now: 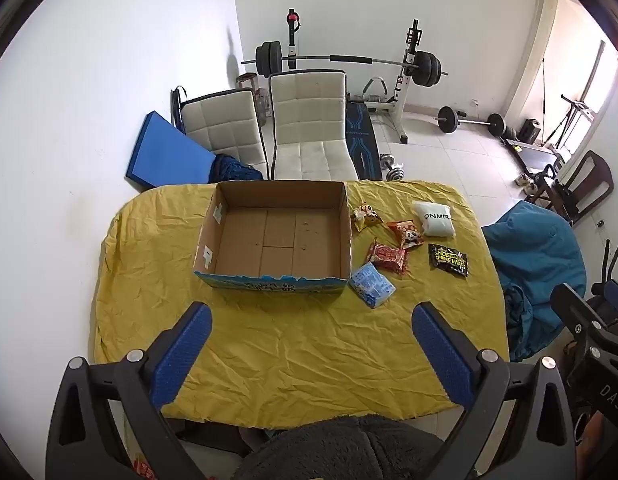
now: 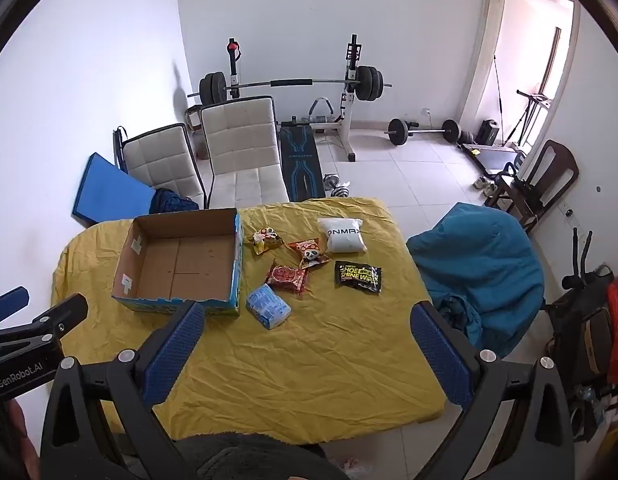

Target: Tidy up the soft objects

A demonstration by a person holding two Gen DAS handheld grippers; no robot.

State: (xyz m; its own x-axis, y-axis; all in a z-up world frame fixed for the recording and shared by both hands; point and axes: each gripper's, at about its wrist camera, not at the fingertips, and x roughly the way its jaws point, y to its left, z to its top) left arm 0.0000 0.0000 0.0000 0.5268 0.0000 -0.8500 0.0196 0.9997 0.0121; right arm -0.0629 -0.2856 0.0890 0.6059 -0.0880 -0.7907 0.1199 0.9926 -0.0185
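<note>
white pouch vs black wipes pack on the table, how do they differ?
The white pouch is plain white with dark lettering; the black wipes pack is glossy black with yellow "Shoe Shine" print. The white pouch looks puffier and larger; the black pack lies flatter. The white pouch sits farther from the camera, the black pack nearer. Both lie loose on the yellow cloth, right of the cardboard box, untouched by either tool.

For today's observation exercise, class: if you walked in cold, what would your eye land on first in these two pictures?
Probably the bright yellow tablecloth, with an open, empty cardboard box at its left. Next, six soft packets lie scattered just right of the box, notably a white pouch and a black wipes pack. Behind the table, a loaded barbell rack stands against the wall.
</note>
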